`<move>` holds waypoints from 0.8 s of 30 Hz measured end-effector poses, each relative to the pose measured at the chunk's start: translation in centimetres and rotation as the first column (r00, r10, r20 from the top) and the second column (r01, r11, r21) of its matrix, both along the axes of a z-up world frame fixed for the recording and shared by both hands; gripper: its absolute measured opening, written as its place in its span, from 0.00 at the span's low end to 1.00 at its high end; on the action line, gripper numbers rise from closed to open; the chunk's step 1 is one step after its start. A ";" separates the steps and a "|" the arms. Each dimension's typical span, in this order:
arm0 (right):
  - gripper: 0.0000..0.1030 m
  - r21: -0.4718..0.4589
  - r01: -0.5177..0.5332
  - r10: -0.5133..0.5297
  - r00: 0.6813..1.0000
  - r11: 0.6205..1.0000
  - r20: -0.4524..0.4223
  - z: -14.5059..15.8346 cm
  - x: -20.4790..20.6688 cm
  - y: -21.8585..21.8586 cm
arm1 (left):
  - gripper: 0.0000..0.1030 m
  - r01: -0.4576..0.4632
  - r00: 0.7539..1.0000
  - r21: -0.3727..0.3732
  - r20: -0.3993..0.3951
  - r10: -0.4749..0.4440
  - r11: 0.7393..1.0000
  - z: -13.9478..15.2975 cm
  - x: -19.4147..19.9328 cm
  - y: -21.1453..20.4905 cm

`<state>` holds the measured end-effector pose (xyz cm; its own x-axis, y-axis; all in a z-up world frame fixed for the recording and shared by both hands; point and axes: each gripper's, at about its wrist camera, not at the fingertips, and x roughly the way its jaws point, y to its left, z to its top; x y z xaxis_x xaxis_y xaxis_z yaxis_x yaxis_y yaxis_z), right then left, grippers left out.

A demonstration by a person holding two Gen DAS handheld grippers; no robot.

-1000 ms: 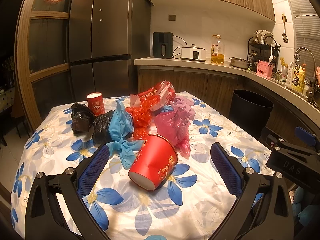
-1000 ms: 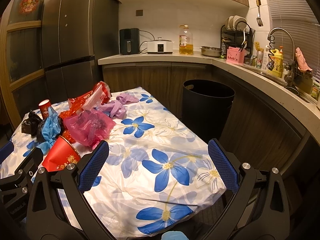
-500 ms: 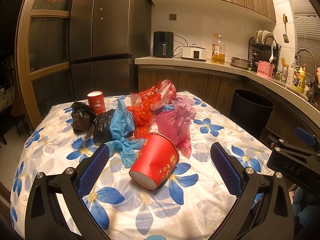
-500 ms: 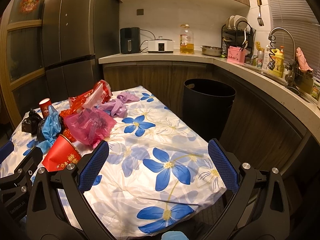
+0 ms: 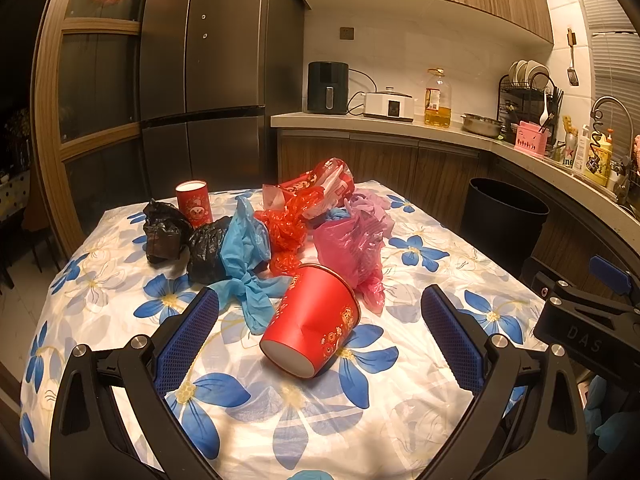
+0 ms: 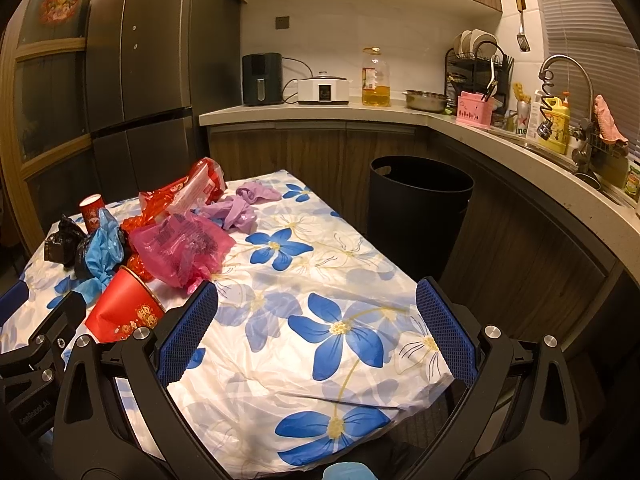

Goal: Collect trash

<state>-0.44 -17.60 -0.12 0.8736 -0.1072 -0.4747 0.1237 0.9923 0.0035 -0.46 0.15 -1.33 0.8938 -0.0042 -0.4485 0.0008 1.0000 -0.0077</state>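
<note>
Since trash is our target: a dented red paper cup [image 5: 314,318] lies tipped on the flowered tabletop [image 5: 304,412], nearest us.
Left claw [image 5: 318,340]: we hold it spread wide, empty, framing that cup.
Right claw [image 6: 316,332]: likewise agape, holding nothing.
Crumpled plastic bags [image 5: 348,248]: heaped behind.
Black round bin [image 6: 418,210]: beside the tabletop, apparently the destination.
</note>
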 end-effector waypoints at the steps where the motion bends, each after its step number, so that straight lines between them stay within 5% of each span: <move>1: 0.95 -0.001 0.001 -0.001 1.000 1.000 0.000 0.0 0.0 0.0 | 0.95 0.000 1.000 -0.001 0.000 0.000 1.000 0.0 0.0 0.0; 24: 0.95 0.001 0.001 -0.001 1.000 1.000 -0.002 0.1 0.1 0.0 | 0.95 -0.001 1.000 -0.005 -0.001 0.001 1.000 0.1 0.2 0.3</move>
